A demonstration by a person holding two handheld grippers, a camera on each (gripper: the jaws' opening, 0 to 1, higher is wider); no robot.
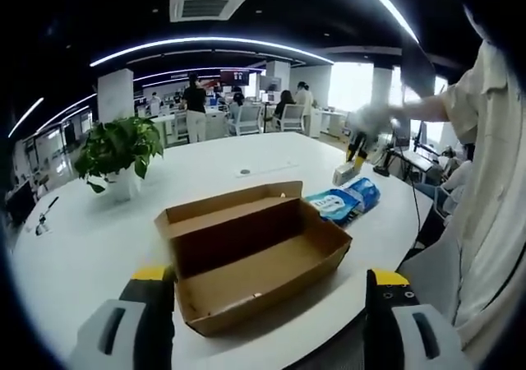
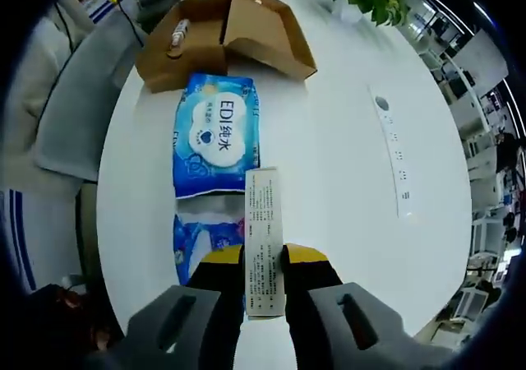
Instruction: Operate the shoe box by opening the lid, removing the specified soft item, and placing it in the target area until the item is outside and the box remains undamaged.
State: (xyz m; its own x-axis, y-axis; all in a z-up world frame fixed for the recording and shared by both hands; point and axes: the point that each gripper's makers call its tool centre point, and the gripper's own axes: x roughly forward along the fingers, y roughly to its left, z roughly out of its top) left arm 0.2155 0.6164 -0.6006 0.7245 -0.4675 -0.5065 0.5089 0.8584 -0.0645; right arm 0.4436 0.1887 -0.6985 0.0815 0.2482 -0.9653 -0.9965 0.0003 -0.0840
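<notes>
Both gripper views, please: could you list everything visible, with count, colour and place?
shoe box: one, brown cardboard, open, on the table.
tissue packs: two, blue and white, beside the box.
slim carton: one, white with print, between the right fingers.
potted plant: one, green, far side of the table.
table: one, white, round.
people: several, at desks in the background.
left gripper: black with yellow tips, open.
right gripper: same colours, shut on the carton.
</notes>
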